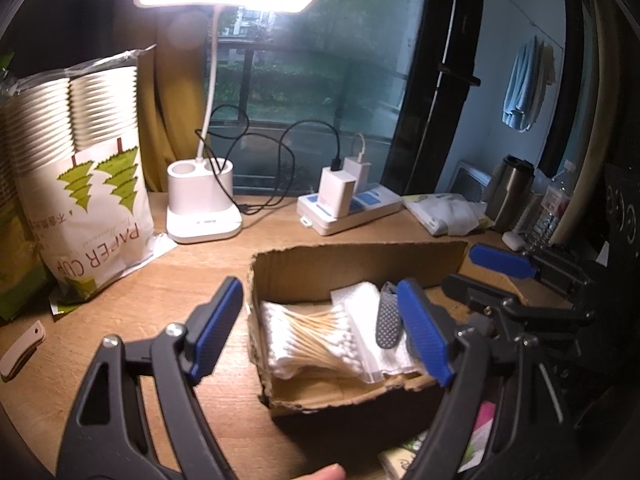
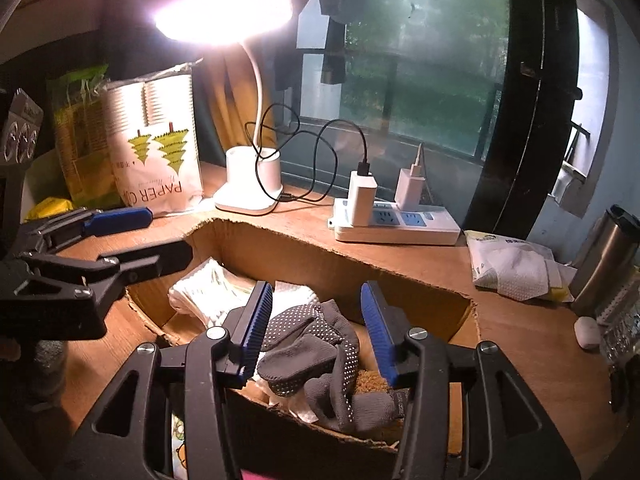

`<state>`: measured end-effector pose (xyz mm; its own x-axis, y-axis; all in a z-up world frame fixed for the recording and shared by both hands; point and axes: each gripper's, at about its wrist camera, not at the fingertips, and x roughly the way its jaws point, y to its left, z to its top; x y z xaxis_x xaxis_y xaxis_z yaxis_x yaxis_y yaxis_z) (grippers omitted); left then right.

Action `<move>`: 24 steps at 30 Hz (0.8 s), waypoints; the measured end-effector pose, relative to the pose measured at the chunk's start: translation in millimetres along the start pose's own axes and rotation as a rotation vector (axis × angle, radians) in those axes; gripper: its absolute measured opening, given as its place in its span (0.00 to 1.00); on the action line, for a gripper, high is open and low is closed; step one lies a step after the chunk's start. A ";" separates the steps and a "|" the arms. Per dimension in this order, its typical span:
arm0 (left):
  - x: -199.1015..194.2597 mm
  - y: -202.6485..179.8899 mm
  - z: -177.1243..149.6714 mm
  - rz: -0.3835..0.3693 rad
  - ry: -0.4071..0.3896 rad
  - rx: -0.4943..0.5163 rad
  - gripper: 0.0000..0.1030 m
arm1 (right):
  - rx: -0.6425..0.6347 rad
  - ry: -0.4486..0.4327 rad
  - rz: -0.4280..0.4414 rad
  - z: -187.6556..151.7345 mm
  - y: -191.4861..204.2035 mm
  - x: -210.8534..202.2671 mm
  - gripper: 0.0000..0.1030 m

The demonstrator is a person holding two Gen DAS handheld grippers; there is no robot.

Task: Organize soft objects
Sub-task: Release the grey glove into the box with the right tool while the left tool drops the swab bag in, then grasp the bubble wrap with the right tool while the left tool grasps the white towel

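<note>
Grey dotted glove point(image 2: 316, 356) lies crumpled in the cardboard box point(image 2: 280, 240), low in the frame, between the parted pads of the right gripper point(image 2: 320, 336), which do not press it, probably a release. Left gripper point(image 1: 320, 336) stands wide and empty over the cotton swabs point(image 1: 308, 340).

Left hand-held gripper point(image 1: 320, 332) and right hand-held gripper point(image 2: 318, 332) are built alike — black plastic arms with triangular cut-outs, silver screw heads at the pivots. Fingers point(image 2: 258, 330) are faced with ribbed blue pads. A bare fingertip point(image 1: 326, 472) is seen — no sleeve visible.
</note>
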<state>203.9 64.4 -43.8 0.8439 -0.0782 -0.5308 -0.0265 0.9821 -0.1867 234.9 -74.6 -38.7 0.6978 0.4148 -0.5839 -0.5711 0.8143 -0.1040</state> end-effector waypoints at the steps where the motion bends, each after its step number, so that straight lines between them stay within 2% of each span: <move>1: -1.3 -1.0 -0.1 -0.003 0.000 0.001 0.78 | 0.002 -0.005 0.000 0.4 -0.7 -2.8 0.47; 17: -43.3 -24.8 -1.0 -0.045 -0.059 0.042 0.78 | 0.017 -0.070 -0.015 -5.7 -4.3 -53.8 0.48; 24: -59.6 -29.6 -11.7 -0.062 -0.045 0.031 0.78 | 0.019 -0.084 -0.034 -18.1 -5.1 -81.6 0.50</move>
<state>148.1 38.0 -16.2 0.8664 -0.1322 -0.4816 0.0430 0.9805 -0.1918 173.0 -120.0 -5.1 0.7511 0.4184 -0.5106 -0.5383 0.8360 -0.1067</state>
